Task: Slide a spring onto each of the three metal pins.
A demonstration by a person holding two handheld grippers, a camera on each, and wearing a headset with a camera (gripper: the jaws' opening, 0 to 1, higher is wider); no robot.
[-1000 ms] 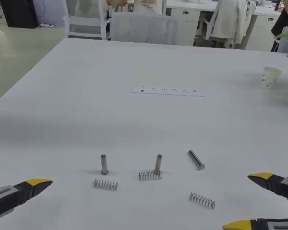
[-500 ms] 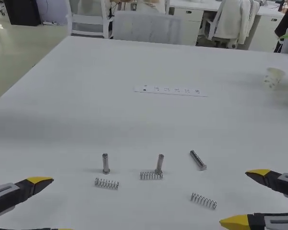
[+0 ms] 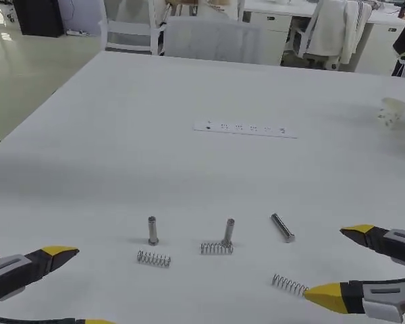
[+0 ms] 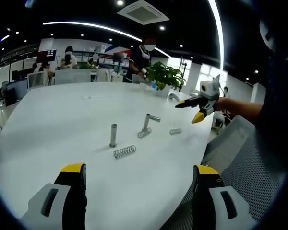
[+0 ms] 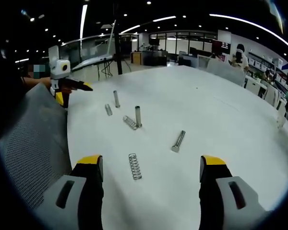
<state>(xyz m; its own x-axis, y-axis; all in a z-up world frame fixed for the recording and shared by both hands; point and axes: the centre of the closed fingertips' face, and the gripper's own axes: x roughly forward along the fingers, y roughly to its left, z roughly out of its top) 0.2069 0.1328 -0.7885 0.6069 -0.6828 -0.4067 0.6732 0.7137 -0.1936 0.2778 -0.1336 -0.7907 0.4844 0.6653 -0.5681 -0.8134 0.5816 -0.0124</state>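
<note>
Over the last second the right claw [image 3: 327,263] has come forward toward the right spring [image 3: 288,285]. Its lower yellow tip, which sat well back from the coil, is now just beside the spring's near end. The small shift of the whole head view is the camera's, not the parts'. In the right gripper view that spring [image 5: 134,166] lies flat on the bench [image 3: 189,175] ahead of the spread jaws, slightly left of centre. The right claw is released and carries nothing.

The left claw [image 3: 77,287] has stayed low at the bench's near edge, also released and empty, well apart from the left spring [image 3: 154,258].

None of the parts has moved. The left pin [image 3: 152,230] and middle pin [image 3: 229,232] stand upright. The left spring lies just in front of the left pin, and the middle spring [image 3: 217,248] lies against the base of the middle pin. The right pin [image 3: 282,227] lies on its side, apart from its spring.

This reads as the opening reach: 0 of 3 springs are on a pin. The likely first pickup is the right spring, but its pin is down, so that pin probably needs standing or holding by the left claw before the coil can slide on.
</note>
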